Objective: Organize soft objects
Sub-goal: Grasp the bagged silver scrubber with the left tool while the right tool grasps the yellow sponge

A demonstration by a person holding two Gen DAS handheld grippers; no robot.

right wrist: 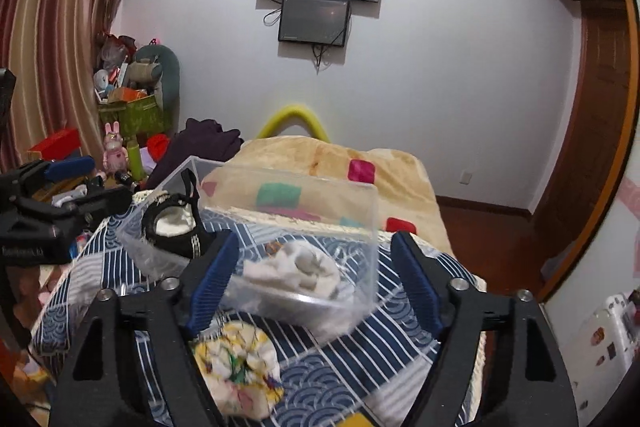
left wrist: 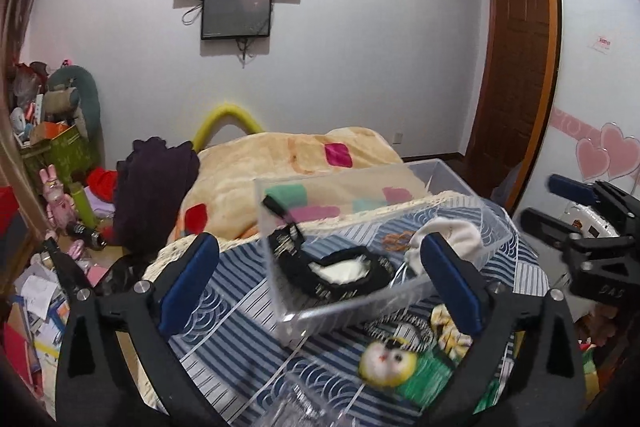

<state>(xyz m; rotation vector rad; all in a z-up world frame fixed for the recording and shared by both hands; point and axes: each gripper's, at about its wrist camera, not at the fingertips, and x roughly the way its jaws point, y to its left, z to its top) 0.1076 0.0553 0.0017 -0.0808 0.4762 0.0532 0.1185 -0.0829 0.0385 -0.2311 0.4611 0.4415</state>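
A: Nearest the lens in the right wrist view, low and left of centre, a crumpled white cloth with yellow and green print (right wrist: 240, 371) lies on the blue striped wave-pattern bedspread (right wrist: 384, 355). The right gripper (right wrist: 316, 287) is spread wide, holding nothing.

B: And that cloth sits just under its left finger, its length running toward the lens. The left gripper (left wrist: 320, 283) is spread too, empty.

A: Lower centre of the left view: a small yellow owl plush (left wrist: 386, 361), blurred, between those fingers but lower.

B: Beyond both tools, mid-frame, the clear plastic storage box (right wrist: 360, 223), long axis across the picture. Inside, a black-and-white padded garment (right wrist: 176, 227) left, a white bundled cloth (right wrist: 296, 267) right.

A: I judge the right hand nearer the printed cloth; it must drop and shift left.
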